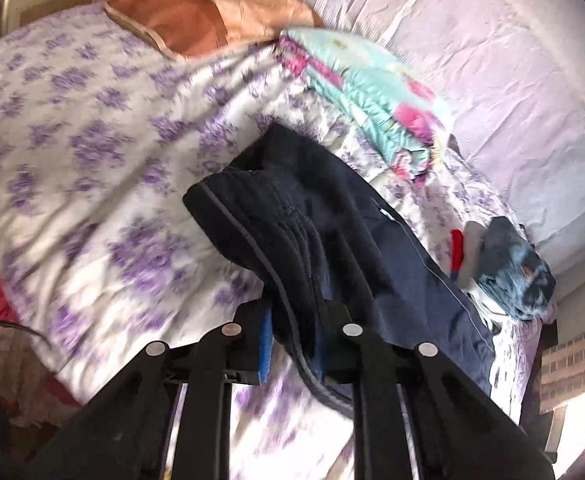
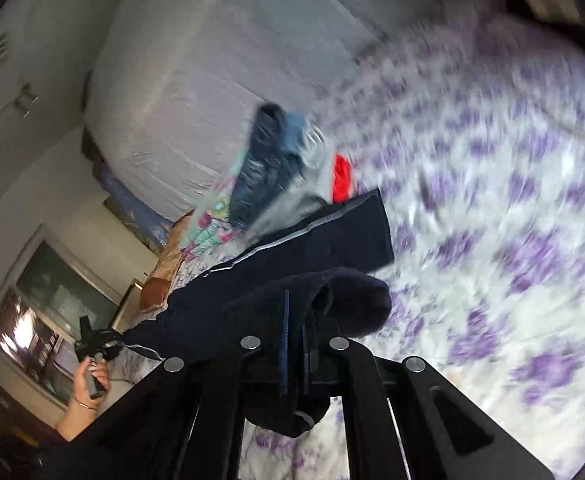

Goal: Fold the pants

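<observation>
Pants (image 1: 332, 236) hang pinched between both raised claws.

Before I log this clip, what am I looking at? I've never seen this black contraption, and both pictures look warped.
No robot here: a person carries one hand-held gripper in each hand, each with a fisheye camera looking along its two fingers, hence the warping. One picture is from the left hand-held gripper, the other from the right hand-held gripper. Both are shut on the dark navy pants, which stretch between them above a bed with a purple-flowered cover. Also on the bed: a folded teal-and-pink blanket, an orange pillow and a small heap of other clothes. The right view also catches the person's left hand.
</observation>
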The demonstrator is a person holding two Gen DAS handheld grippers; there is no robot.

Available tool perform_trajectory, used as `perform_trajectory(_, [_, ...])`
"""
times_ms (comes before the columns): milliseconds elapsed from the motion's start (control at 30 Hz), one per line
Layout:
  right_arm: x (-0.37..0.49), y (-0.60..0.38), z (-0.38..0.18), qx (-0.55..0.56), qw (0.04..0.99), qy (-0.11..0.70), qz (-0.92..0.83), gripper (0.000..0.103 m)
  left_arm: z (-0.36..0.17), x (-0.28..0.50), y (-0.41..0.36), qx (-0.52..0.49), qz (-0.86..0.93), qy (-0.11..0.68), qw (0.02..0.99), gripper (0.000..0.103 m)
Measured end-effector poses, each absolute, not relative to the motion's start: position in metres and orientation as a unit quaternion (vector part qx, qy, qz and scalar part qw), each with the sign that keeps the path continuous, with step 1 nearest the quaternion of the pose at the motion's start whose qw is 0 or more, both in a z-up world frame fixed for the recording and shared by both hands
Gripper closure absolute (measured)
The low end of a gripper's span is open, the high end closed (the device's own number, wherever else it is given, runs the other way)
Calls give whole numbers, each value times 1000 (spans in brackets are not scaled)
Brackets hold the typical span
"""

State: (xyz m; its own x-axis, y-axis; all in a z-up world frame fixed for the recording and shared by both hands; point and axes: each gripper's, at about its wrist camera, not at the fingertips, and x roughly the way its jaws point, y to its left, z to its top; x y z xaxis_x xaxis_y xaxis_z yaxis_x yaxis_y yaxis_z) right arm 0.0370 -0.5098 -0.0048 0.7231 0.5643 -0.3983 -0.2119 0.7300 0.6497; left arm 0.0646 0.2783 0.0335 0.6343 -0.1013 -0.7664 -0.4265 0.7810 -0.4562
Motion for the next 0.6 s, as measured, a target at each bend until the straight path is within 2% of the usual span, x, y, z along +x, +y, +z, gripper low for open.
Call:
perform_trajectory(67, [23, -519, -9, 291, 876, 319, 216, 98, 32, 45, 276, -309, 107, 424, 844, 88])
perform_trajectory(133, [15, -522, -37, 293, 855, 377, 202, 97, 13, 27, 281, -313, 124, 452, 826, 88])
perform_trajectory(233, [10, -515, -86, 252, 839, 457, 151, 88, -23, 18, 294, -326, 144, 500, 789, 88])
perform_trajectory(300, [6, -521, -95, 240, 848, 459, 109, 82, -36, 13, 303, -340, 146, 522, 768, 88])
perform_trajectory(333, [3, -527, -91, 246, 853, 448, 101, 66, -33, 9, 308, -347, 147, 524, 764, 82])
perform_trajectory(367, [-2, -535, -82, 251, 866, 424, 86, 45, -27, 7, 311, -345, 148, 525, 764, 77])
perform_trajectory(400, [-5, -538, -74, 251, 876, 405, 79, 39, -14, 4, 316, -332, 159, 518, 772, 72])
perform_trajectory(500, [-2, -536, -53, 230, 889, 384, 92, 38, 30, -10, 330, -313, 187, 476, 801, 53])
perform_trajectory(600, [23, -516, -51, 202, 886, 405, 98, 37, 67, -13, 332, -298, 194, 425, 832, 45])
